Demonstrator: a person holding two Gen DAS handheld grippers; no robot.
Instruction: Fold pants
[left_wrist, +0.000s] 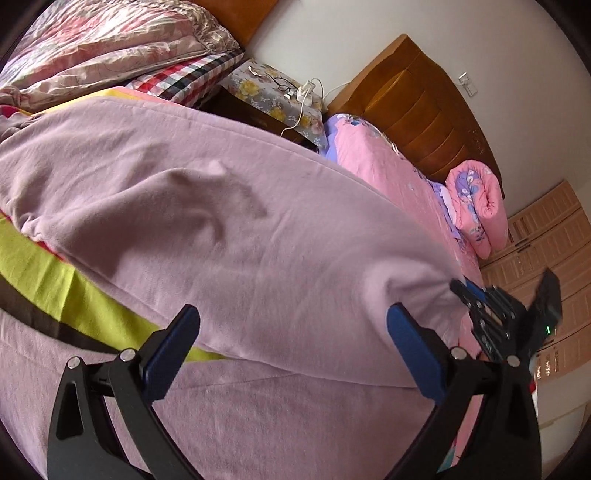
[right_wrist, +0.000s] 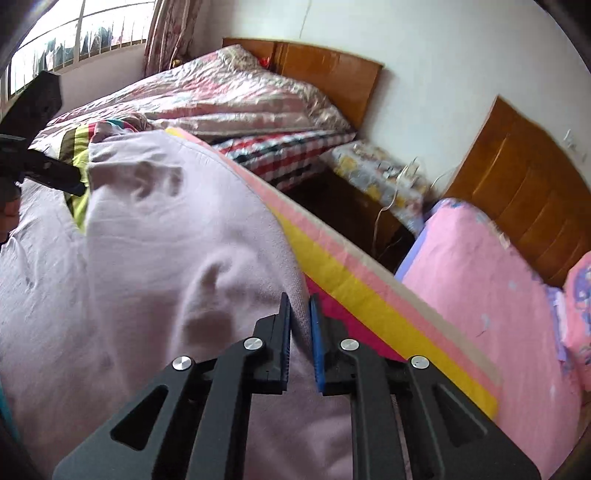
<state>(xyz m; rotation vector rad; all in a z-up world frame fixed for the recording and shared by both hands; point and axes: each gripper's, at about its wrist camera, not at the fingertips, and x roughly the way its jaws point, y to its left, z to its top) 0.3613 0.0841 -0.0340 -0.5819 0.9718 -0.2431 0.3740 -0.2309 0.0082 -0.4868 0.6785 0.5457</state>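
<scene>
While left gripper (left_wrist: 291, 314) gapes, right gripper (right_wrist: 300, 299) pinches pants (left_wrist: 229, 229)

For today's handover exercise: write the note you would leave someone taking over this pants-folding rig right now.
Right gripper: shut on an edge of the lilac cotton pants.
Left gripper: open, jaws wide over the pants, holding nothing.
Pants: spread on the striped bedsheet, one layer already over another.
Done: right-hand grip taken.
Left: grip with the left gripper, finish the fold, smooth flat.
</scene>
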